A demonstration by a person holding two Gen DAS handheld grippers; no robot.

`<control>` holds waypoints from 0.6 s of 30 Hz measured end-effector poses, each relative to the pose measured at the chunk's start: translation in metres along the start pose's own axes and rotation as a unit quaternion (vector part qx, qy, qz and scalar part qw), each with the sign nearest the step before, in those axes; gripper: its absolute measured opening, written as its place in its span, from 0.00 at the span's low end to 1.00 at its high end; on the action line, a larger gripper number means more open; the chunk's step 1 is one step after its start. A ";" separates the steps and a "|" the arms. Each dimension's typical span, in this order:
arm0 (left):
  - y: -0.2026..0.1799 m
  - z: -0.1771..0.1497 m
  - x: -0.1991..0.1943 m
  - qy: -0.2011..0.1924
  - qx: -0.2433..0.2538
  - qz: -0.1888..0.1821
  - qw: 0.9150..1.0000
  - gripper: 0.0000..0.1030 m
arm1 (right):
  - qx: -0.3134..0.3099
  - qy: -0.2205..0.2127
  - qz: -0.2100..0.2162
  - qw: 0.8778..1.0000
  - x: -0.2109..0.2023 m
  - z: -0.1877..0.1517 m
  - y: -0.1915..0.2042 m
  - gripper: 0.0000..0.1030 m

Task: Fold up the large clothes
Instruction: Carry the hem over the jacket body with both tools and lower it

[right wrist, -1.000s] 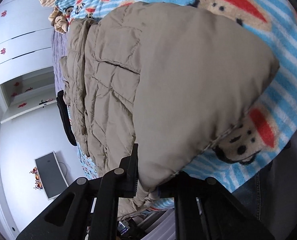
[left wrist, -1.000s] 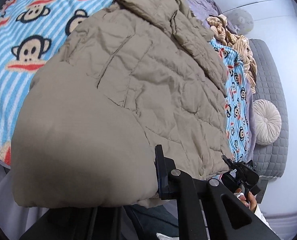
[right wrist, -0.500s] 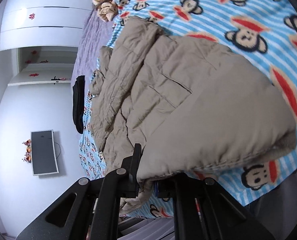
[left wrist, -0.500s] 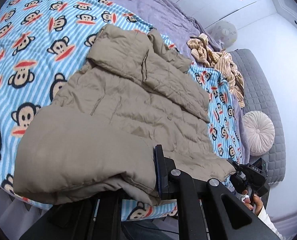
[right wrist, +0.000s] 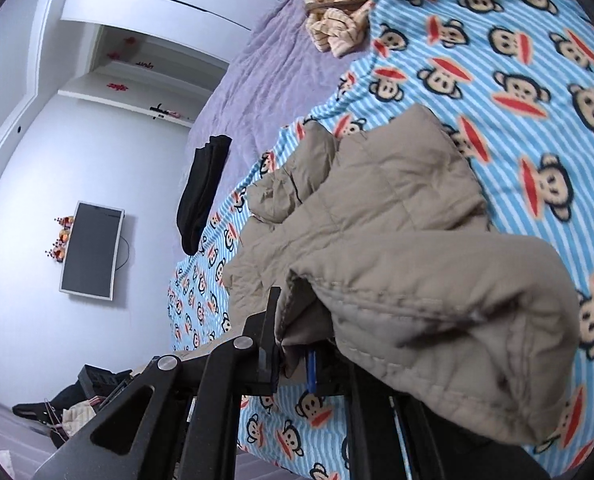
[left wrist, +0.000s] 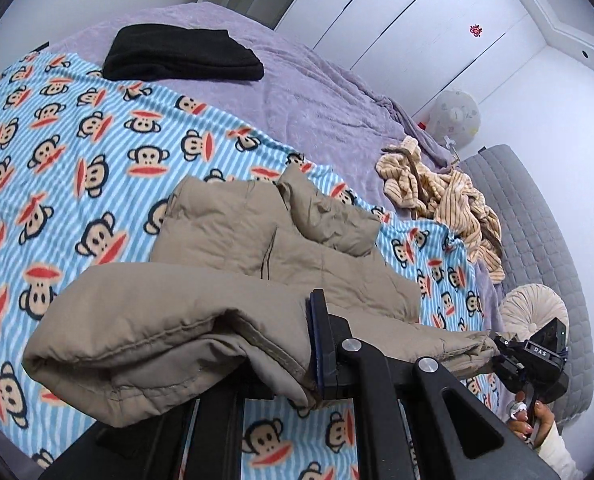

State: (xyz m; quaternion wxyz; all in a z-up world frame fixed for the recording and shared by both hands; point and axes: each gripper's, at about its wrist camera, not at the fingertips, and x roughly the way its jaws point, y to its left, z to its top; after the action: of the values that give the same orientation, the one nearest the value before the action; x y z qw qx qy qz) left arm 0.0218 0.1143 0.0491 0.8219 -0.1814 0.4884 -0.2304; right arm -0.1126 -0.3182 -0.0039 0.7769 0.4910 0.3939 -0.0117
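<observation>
Lifting the near hem of a khaki quilted down jacket off the monkey-print fleece blanket, ready to carry it over toward 12 o'clock and fold the garment in half. Going left to right: left gripper pressed together on the doubled hem at 6 o'clock of its own view, padded cloth bulging out toward 9 o'clock; right gripper pinching the other hem corner, with a thick roll of jacket spilling off toward 3 o'clock. To do it well: keep both pinches firm, since the slick puffy shell looks likely to slip; raise both corners level so the hem stays taut between them; lay it on the collar end at 12 o'clock, edges matched, before letting go. Worth steering clear of the black folded garment at 11 o'clock and the striped cream garment at 2 o'clock, both well apart from the jacket. Hard to make out: pad tips buried in cloth in both views, so no telling how many layers sit in each pinch; underside of the raised hem hidden; sleeves not traceable; person shown only as a hand at 4 o'clock, cut off by the frame edge.
</observation>
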 end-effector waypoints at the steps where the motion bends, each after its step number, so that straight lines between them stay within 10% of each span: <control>1: -0.002 0.008 0.005 -0.006 0.002 0.004 1.000 0.13 | -0.009 0.001 0.001 1.000 0.003 0.010 0.005 0.10; 18: 0.027 0.106 0.167 0.032 0.031 0.064 0.997 0.13 | -0.086 0.009 -0.050 0.995 0.121 0.135 0.022 0.10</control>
State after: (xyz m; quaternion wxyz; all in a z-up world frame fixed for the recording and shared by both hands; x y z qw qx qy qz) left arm 0.1905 0.0517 -0.0364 0.8240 -0.1166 0.5181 -0.1976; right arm 0.0609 -0.3669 -0.0346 0.8111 0.4019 0.4248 -0.0120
